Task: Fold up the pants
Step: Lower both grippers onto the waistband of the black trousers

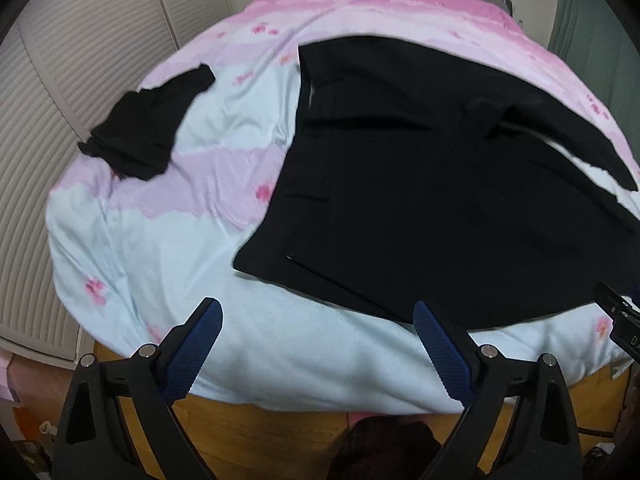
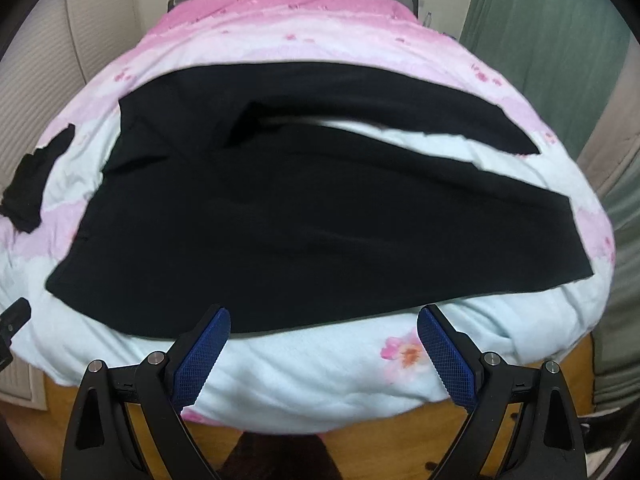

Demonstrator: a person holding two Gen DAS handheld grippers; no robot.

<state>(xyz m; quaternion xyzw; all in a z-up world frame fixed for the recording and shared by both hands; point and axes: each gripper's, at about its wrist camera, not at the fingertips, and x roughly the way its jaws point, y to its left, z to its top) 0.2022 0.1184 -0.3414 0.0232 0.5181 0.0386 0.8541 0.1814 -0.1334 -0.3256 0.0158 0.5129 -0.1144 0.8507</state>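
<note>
Black pants (image 1: 420, 168) lie spread flat across the bed, waistband to the left, legs running right. In the right wrist view the pants (image 2: 280, 216) show both legs, split apart toward the right with bedding between them. My left gripper (image 1: 316, 312) hangs open above the near edge of the bed, just short of the waist corner. My right gripper (image 2: 324, 320) is open too, its fingertips at the near hem of the lower leg. Neither holds anything. The other gripper (image 1: 618, 312) shows at the right edge of the left wrist view.
A pink and pale blue floral duvet (image 1: 168, 240) covers the bed. A smaller black garment (image 1: 148, 128) lies crumpled at the left, also seen as a dark garment (image 2: 36, 180). White slatted doors (image 1: 60, 100) stand left, a green curtain (image 2: 552, 40) right. Wooden bed frame (image 2: 360, 440) below.
</note>
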